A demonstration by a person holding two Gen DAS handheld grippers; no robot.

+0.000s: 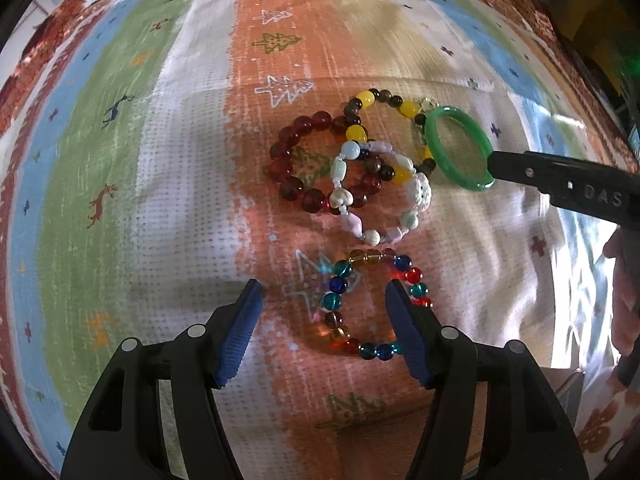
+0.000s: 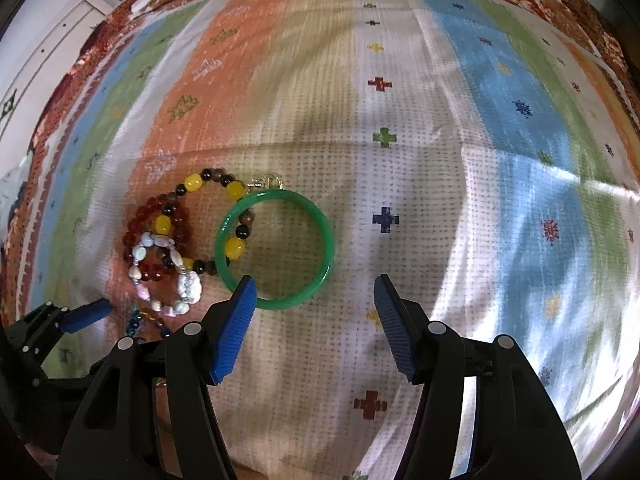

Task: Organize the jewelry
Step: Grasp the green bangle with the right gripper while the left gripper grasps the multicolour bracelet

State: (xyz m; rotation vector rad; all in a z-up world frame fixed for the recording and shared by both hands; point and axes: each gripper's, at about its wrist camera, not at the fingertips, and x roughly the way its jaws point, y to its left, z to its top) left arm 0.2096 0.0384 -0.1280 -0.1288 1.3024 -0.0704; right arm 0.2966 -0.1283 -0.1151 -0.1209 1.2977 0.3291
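A home: patterned striped cloth [image 2: 400, 128] (deer, trees, crosses) over a floral-edged bed or table.

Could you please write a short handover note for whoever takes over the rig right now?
Left tongs: open, empty, over the multicolour bead bracelet.
Right tongs: open, empty, at the near rim of the green bangle.
Dark red bracelet, yellow-and-dark bracelet and pastel bracelet overlap in a pile on the patterned cloth; the bangle lies across the yellow-and-dark one.
Done: nothing sorted yet, by the look of it.
Left: separate and arrange all five.
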